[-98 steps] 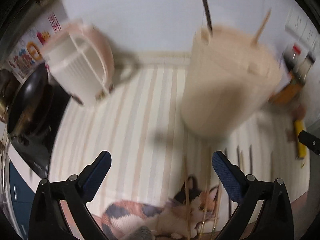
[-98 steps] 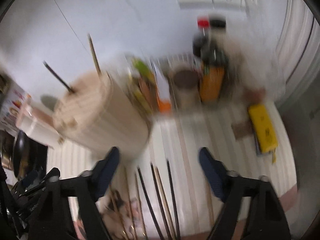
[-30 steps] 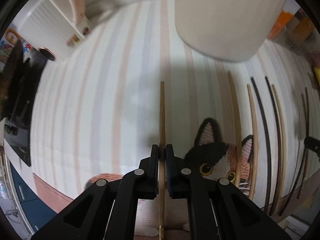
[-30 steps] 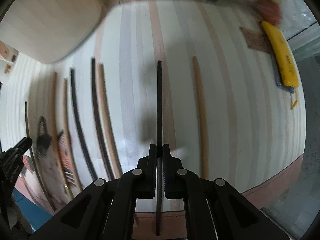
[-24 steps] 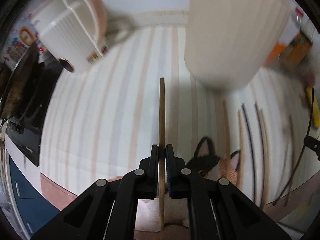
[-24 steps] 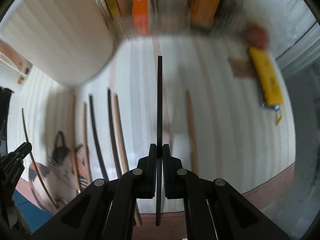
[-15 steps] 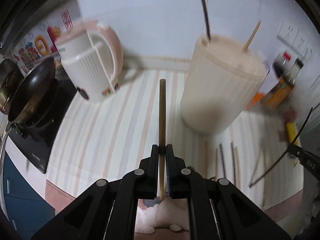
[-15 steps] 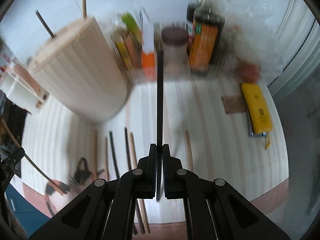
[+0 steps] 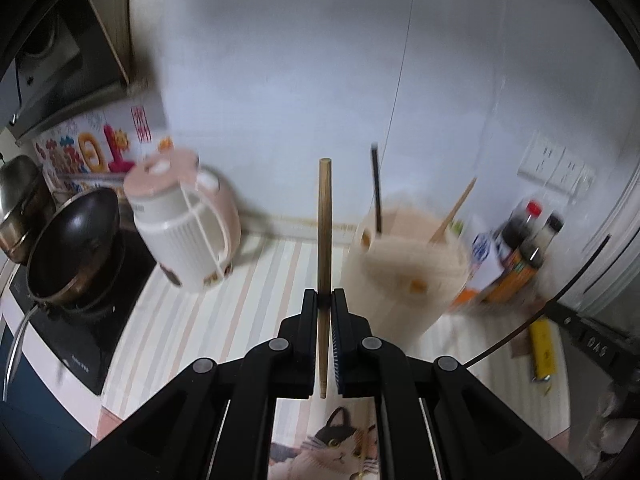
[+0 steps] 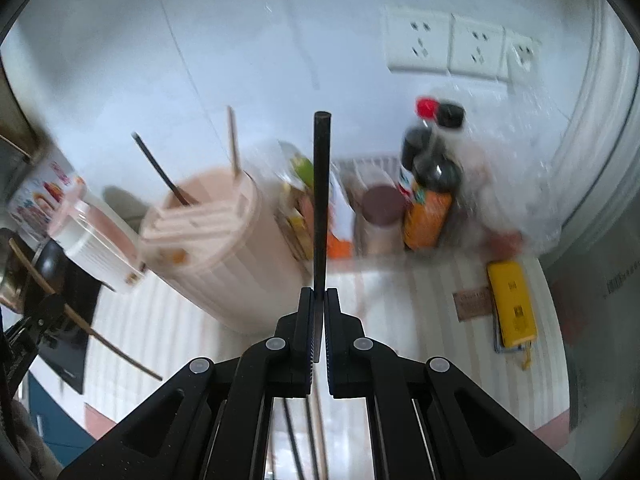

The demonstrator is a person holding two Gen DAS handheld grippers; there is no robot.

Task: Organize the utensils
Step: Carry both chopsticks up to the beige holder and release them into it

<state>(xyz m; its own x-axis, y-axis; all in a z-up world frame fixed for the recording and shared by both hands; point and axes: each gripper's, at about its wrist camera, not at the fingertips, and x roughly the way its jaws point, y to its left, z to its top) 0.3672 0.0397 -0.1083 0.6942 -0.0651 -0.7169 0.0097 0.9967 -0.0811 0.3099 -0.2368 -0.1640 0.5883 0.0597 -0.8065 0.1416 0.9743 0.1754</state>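
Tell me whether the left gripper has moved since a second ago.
Yes. The left gripper rose with its wooden chopstick, off the striped mat, toward the holder.

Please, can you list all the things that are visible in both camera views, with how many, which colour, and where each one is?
Wooden chopstick: one, light brown, held upright in the left hand-held gripper.
Black chopstick: one, black, held upright in the right hand-held gripper.
Utensil holder: one, beige, ribbed, on the counter; one black and one wooden chopstick already stand in it.
Electric kettle: one, white and pink, left of the holder.
Wok: one, dark, on the stove at far left.
Sauce bottles: two, dark, by the back wall.
Wall sockets: three, white, on the wall.
Yellow object: one, flat, right side of the striped mat.
Left hand-held gripper: black, shut.
Right hand-held gripper: black, shut.
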